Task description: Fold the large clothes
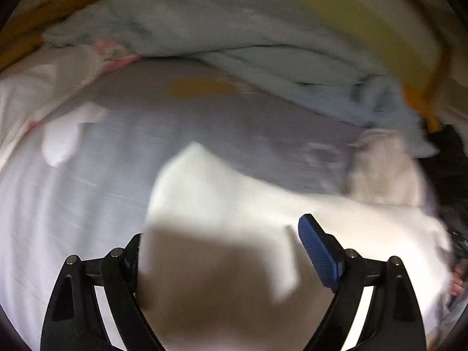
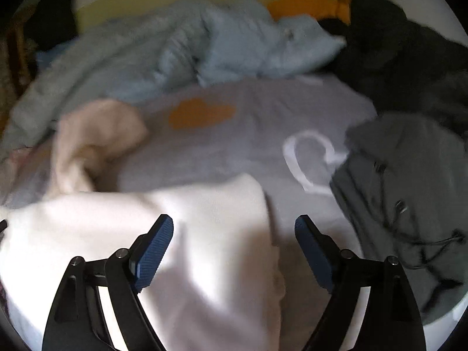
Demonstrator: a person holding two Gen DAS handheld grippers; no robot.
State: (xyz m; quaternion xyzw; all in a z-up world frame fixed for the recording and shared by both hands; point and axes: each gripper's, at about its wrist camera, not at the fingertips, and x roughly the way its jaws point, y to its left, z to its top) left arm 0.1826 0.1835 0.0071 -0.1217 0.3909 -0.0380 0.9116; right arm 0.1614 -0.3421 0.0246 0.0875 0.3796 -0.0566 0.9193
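Observation:
A large white garment (image 1: pixel 234 204) lies flat on the grey bed sheet (image 1: pixel 117 146), and both views are blurred. My left gripper (image 1: pixel 225 234) hangs just above it and is open; its right blue pad (image 1: pixel 318 251) shows, while the cloth's edge hides most of the left finger. The same white garment (image 2: pixel 190 234) sits under my right gripper (image 2: pixel 234 234), whose jaws stand wide with both blue pads clear of the cloth. The garment's right edge runs between the right gripper's fingers. Neither gripper holds anything.
A crumpled light blue duvet (image 2: pixel 175 52) fills the back of the bed. A cream garment (image 2: pixel 93 140) lies left, a grey-green jacket with drawstrings (image 2: pixel 403 190) right, dark clothes (image 2: pixel 395 44) behind it. The sheet (image 2: pixel 234 146) bears an orange patch (image 2: pixel 201 114) and a white heart (image 2: pixel 313 158).

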